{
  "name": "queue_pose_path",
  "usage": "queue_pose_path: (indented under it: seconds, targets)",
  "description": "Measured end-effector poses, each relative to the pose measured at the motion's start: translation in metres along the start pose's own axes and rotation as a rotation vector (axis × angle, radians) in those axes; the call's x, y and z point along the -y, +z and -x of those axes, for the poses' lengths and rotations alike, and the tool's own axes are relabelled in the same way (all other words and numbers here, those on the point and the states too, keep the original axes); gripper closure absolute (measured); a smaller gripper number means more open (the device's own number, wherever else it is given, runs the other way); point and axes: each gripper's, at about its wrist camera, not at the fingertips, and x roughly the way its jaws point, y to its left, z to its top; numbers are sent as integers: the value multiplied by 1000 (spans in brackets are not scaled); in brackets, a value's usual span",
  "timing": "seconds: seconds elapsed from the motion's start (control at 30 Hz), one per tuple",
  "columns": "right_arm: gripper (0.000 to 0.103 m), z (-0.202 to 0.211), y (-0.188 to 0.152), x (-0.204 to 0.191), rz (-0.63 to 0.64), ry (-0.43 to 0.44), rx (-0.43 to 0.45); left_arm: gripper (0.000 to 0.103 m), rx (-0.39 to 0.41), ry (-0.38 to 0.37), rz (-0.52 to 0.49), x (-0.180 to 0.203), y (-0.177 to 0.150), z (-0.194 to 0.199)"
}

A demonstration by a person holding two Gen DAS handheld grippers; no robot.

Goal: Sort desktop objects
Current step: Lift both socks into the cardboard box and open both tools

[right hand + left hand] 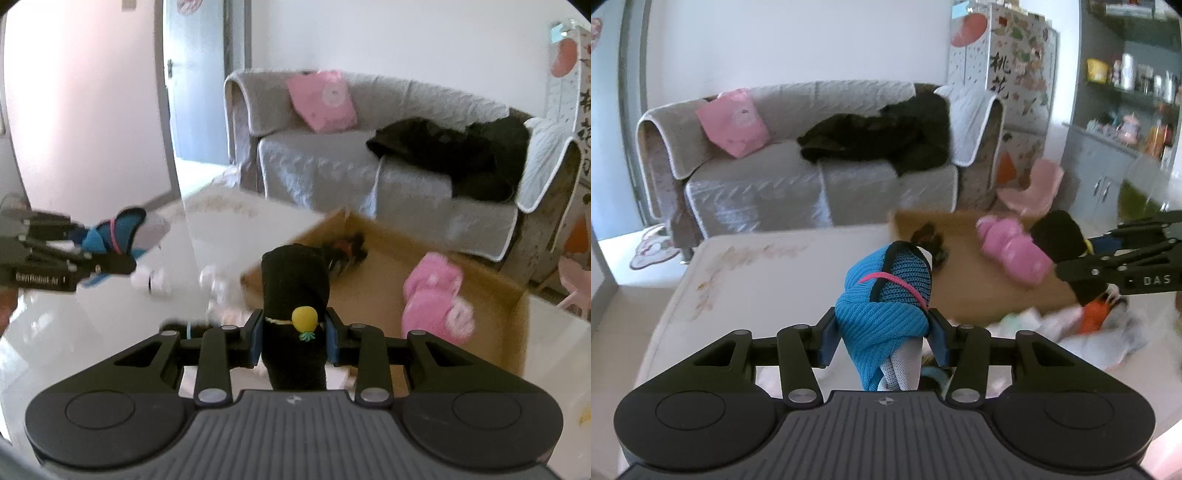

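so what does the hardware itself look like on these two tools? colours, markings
Both match: matte black linkage arms with silver pivot screws, blue pads on the fingers, and a ribbed dark grey body with two round black housings. The left tool shows white lettering on its side in the right wrist view, too blurred to read. The right tool shows "DAS" in the left wrist view. No cables or sleeves visible.

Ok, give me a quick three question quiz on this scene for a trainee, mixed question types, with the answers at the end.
1. True or false: the left gripper is empty.
2. What does the right gripper hold? A) pink item B) black sock with a pineapple C) nothing
3. Fill in: the pink item lies inside the cardboard ____.

Key: 1 false, it is shut on the blue sock; 2 B; 3 box.
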Motion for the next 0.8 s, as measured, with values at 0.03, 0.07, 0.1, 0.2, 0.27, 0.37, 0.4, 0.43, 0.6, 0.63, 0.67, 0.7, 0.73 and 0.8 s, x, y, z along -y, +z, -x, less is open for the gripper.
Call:
queue_pose_path:
  seconds: [0.03, 0.07, 0.1, 0.2, 0.27, 0.37, 0.4, 0.43, 0.6, 0.63, 0.67, 0.7, 0.73, 0.8]
  targets:
    - [73, 4, 8, 5, -8, -4, 12, 47, 2, -2, 2, 4, 9, 0]
    - [73, 6, 16, 9, -13, -8, 22, 47, 6, -8, 0, 8, 21, -2]
    - [73, 7, 22, 14, -16, -13, 31, 47, 13, -17, 1, 13, 32, -5]
    - [73, 3, 43, 34, -25, -46, 51, 47, 21, -37, -13, 29, 62, -24]
    - [73, -8, 52, 48, -34, -66, 46, 47, 10, -68, -2, 37, 78, -45]
    - [73, -29, 58, 67, -33, -106, 28, 47, -26, -96, -30, 58, 94, -88]
    - [73, -35, 59, 74, -33, -119, 22, 47, -35, -110, -38, 64, 96, -102]
    - [73, -41, 56, 83, -40, -133, 11, 47, -44, -110, -50, 69, 96, -116]
    - [73, -63, 38, 112, -53, -185, -36, 47, -101, -92, -78, 87, 83, -186]
    - [73, -67, 34, 118, -63, -195, -44, 47, -111, -90, -77, 89, 79, -195]
    - [73, -71, 30, 124, -73, -203, -51, 47, -124, -90, -72, 91, 76, -207]
    - [73, -75, 26, 129, -82, -213, -58, 47, -132, -93, -63, 92, 73, -215]
    - [73, -79, 20, 135, -91, -224, -67, 47, -139, -96, -60, 94, 69, -220]
    - [73, -86, 13, 143, -95, -247, -85, 47, -154, -92, -63, 97, 62, -233]
